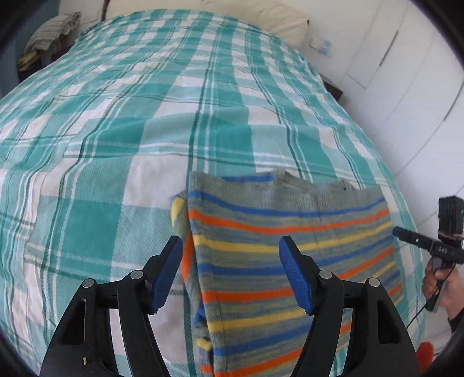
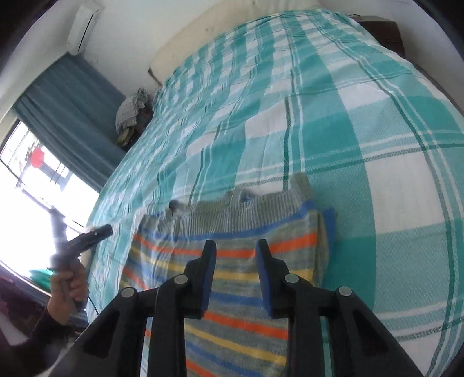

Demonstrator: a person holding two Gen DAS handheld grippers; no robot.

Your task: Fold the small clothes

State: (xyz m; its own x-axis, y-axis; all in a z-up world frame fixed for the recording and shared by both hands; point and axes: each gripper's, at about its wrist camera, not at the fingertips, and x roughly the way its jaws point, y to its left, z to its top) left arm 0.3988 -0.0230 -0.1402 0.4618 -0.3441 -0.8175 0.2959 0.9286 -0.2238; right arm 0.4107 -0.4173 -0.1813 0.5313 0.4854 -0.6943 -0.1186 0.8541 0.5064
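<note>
A small grey garment with blue, orange and yellow stripes (image 1: 278, 237) lies folded flat on the teal and white checked bedspread (image 1: 145, 121). My left gripper (image 1: 230, 258) is open and empty, held above the garment's left folded edge. The garment shows in the right wrist view (image 2: 232, 255) too, with a ribbed grey band at its far end. My right gripper (image 2: 236, 261) is open and empty above the garment's middle. The right gripper also shows at the right edge of the left wrist view (image 1: 429, 243).
A cream pillow (image 1: 272, 17) lies at the head of the bed. A pile of clothes (image 1: 49, 34) sits beside the bed's far left corner. White wardrobe doors (image 1: 406, 72) stand to the right. A window with a teal curtain (image 2: 66, 116) is on the left.
</note>
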